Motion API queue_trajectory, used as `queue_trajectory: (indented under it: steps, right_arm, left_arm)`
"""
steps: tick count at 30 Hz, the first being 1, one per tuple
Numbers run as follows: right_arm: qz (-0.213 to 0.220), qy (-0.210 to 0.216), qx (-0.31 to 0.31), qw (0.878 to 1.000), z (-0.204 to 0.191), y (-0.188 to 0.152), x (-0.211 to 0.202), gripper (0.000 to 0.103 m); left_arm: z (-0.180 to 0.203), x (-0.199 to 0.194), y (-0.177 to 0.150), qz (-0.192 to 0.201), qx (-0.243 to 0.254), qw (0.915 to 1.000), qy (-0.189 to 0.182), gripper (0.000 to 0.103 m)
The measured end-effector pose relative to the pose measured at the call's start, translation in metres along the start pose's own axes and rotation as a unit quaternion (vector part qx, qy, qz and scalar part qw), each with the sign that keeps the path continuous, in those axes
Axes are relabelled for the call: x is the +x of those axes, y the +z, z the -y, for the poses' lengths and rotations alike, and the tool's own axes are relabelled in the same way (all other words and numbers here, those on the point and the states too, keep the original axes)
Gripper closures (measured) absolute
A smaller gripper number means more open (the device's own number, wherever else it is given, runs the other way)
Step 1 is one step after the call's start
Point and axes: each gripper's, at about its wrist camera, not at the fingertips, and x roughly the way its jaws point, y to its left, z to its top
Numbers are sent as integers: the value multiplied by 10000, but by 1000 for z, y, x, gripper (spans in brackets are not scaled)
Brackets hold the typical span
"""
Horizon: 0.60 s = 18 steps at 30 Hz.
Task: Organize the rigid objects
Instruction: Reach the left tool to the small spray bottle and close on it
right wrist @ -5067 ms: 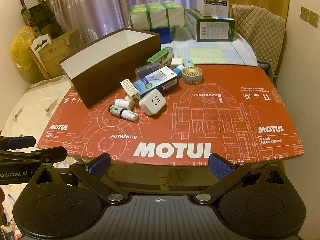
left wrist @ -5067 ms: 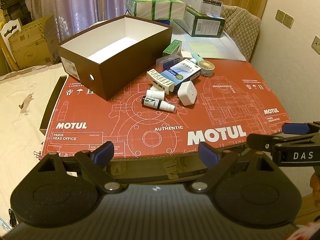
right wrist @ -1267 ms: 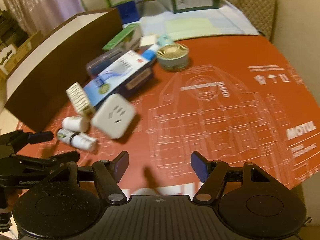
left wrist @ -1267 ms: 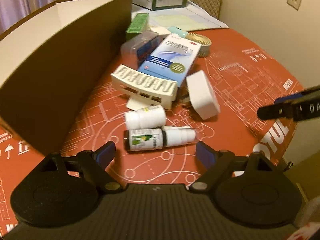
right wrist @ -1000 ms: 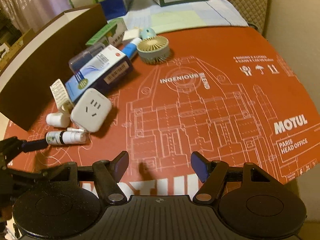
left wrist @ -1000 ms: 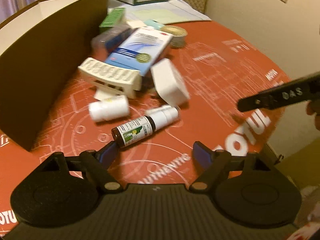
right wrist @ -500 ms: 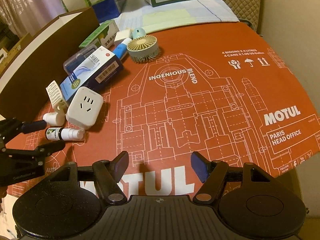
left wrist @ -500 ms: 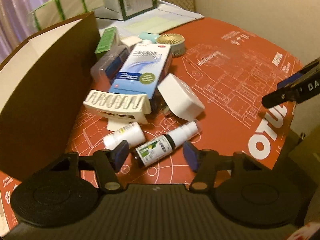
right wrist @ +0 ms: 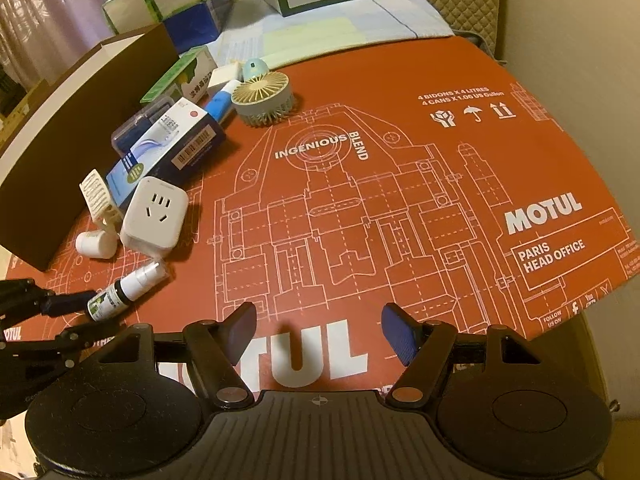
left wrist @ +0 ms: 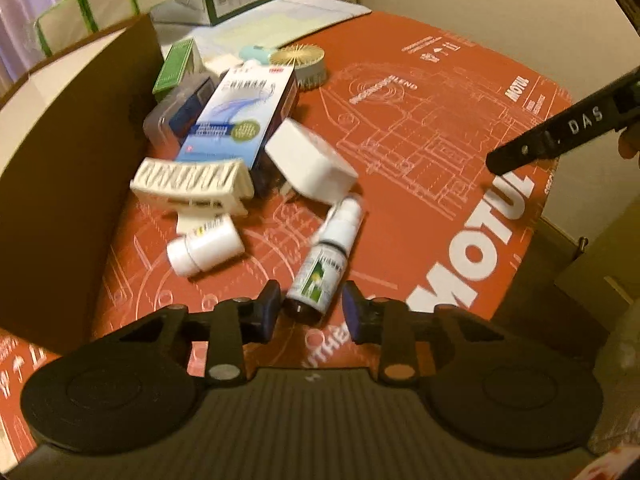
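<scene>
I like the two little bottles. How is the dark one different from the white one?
The dark bottle is long and thin, with a green label and a white spray top; the white bottle is short, fat and all white. The dark bottle lies between the left gripper's closing fingers; the white bottle lies free beside the brown box. Both lie on their sides on the red cardboard.
</scene>
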Motion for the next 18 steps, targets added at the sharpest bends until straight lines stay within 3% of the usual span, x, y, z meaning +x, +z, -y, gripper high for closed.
queue_trajectory:
  steps: [9, 18]
  right_arm:
    - [-7, -3, -6, 10000, 2, -2, 0, 36]
    - [17, 97, 3, 10000, 2, 4, 2, 36]
  left_arm:
    - [9, 20, 18, -48, 391, 9992, -87, 77]
    - [5, 8, 3, -63, 117, 9999, -14, 82]
